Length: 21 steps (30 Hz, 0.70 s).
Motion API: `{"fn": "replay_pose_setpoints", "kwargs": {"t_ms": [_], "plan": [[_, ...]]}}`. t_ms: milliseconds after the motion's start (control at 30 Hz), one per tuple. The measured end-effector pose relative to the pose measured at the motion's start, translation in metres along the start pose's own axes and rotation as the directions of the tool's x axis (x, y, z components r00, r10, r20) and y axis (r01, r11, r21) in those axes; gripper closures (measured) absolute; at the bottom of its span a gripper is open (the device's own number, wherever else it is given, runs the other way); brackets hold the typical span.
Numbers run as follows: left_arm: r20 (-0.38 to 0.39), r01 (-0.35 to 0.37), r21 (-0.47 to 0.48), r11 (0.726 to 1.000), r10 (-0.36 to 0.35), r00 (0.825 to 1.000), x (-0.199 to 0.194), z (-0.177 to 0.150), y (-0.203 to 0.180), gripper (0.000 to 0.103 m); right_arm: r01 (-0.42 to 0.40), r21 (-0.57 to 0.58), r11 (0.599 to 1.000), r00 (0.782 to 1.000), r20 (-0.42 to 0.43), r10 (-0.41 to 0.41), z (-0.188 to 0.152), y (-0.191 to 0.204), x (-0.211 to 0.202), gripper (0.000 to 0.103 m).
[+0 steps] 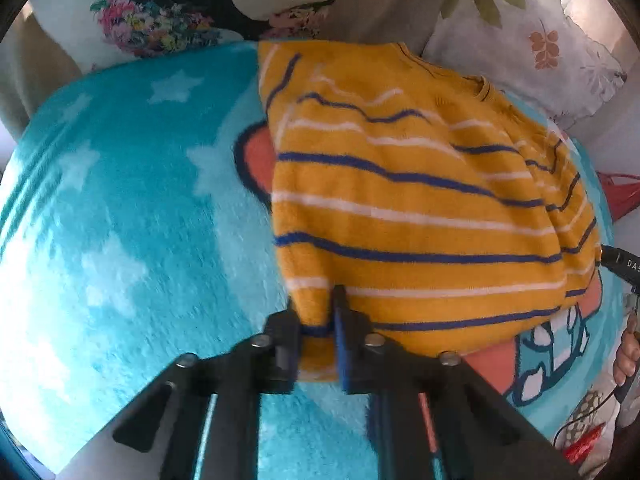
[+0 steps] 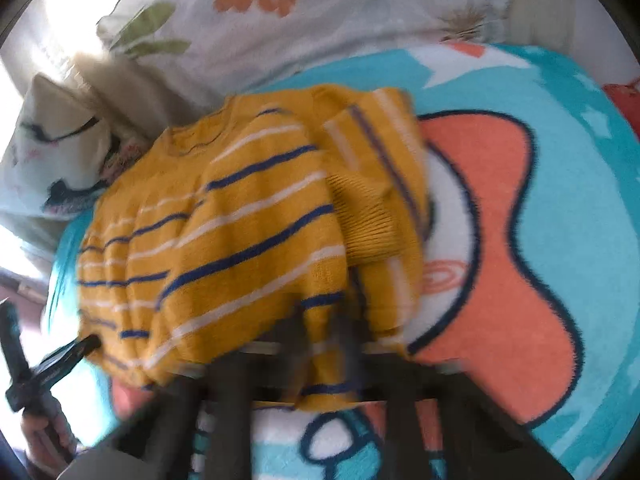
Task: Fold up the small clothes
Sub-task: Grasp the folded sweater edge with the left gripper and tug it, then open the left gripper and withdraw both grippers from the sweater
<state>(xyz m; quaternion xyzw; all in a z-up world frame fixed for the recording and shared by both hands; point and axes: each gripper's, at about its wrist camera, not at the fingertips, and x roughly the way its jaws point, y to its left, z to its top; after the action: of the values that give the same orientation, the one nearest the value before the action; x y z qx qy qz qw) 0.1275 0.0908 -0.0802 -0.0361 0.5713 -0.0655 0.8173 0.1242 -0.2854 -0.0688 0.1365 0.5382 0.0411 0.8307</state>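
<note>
The mustard-yellow knitted sweater with navy and white stripes (image 1: 420, 208) lies on a fluffy turquoise blanket printed with white stars and an orange cartoon figure (image 1: 132, 208), its neckline turned toward the floral white pillows (image 1: 520, 40) at the far side; from the left wrist view the left gripper (image 1: 318, 332) has its black jaws clamped together on the near hem at the sweater's left corner, a pinch of striped knit caught between the pads; at the right edge of that view a black tip of the other tool and a few fingers show; from the right wrist view, which is smeared by motion, the right gripper (image 2: 324, 344) is likewise closed on the hem at the sweater's other near corner, the cloth bunching up over the jaws, and a ribbed-cuffed sleeve (image 2: 372, 216) lies folded in across the body; the left gripper shows at the lower left, held in a hand (image 2: 48, 428); I judge the bottom-to-top fold is in hand, both hem corners gripped; the next move calls for lifting the two corners together, level with one another, carrying them over toward the neckline and laying them down square, without dragging the tucked sleeve loose.
</note>
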Motion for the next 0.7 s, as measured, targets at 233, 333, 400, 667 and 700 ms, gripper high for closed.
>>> {"fn": "replay_pose_setpoints", "kwargs": {"t_ms": [233, 333, 400, 667, 700], "plan": [[-0.014, -0.073, 0.003, 0.997, 0.073, 0.997, 0.004, 0.008, 0.011, 0.094, 0.217, -0.083, 0.973, 0.976, -0.007, -0.218, 0.008, -0.015, 0.006, 0.097], [0.0, -0.09, -0.015, 0.996, 0.09, 0.996, 0.004, 0.006, 0.009, 0.09, 0.248, -0.113, 0.962, 0.968, 0.002, -0.249, 0.008, -0.015, 0.005, 0.092], [0.018, -0.077, -0.046, 0.996, 0.077, 0.997, 0.002, 0.005, 0.012, 0.083, 0.292, -0.145, 0.945, 0.956, 0.011, -0.294, 0.008, -0.009, 0.007, 0.079], [0.102, -0.037, -0.193, 0.981, 0.058, 0.993, -0.042, -0.022, 0.04, 0.052, 0.256, -0.112, 0.96, 0.965, 0.086, -0.247, 0.007, -0.005, -0.039, 0.073], [0.111, -0.036, -0.218, 0.975, 0.061, 0.992, -0.049, -0.029, 0.045, 0.049, 0.266, -0.11, 0.958, 0.961, 0.107, -0.254, 0.007, -0.001, -0.044, 0.072]]}}
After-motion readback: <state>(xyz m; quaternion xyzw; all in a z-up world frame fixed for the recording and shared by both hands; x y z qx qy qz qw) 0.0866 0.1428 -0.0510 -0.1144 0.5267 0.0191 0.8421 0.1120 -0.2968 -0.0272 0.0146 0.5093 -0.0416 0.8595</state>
